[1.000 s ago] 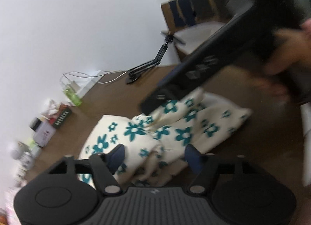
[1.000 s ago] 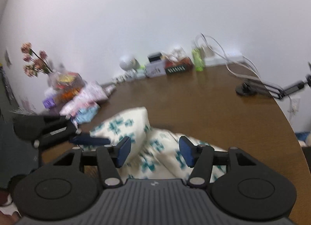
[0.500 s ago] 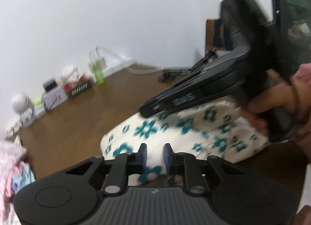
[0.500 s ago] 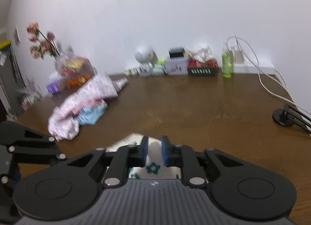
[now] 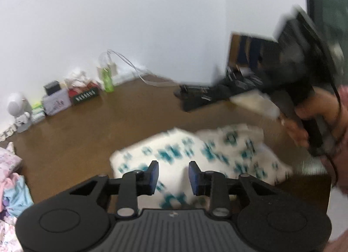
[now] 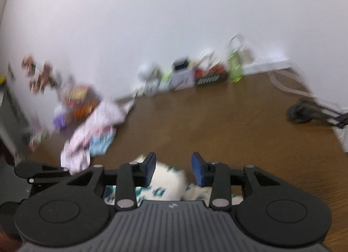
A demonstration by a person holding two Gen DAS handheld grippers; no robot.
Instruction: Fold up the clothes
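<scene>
The cream garment with teal flowers lies as a roughly folded bundle on the brown table, and every other place here is best read from it. Just above its near edge hangs the left gripper: its jaws are opening, released, with only cloth showing below the gap and nothing pinched between the pads. Over the bundle's far right side the right gripper is carried by a hand; its jaws are opening too, released, the cream fabric lying under them rather than clamped. Beyond the garment, toward the wall, sits a row of small items including a green bottle, and a black stand rests off to the far right of it. To the garment's left lies a heap of pink and blue clothes, apparently waiting their turn. The step in hand looks like letting go after a fold and backing off. To do it well, the jaws should be fully clear of the cloth before either hand draws away, so that no layer is dragged along; lifting straight off the bundle rather than sliding across it would keep the edges aligned. Both views are motion-blurred, so how neat the fold is cannot be judged.
</scene>
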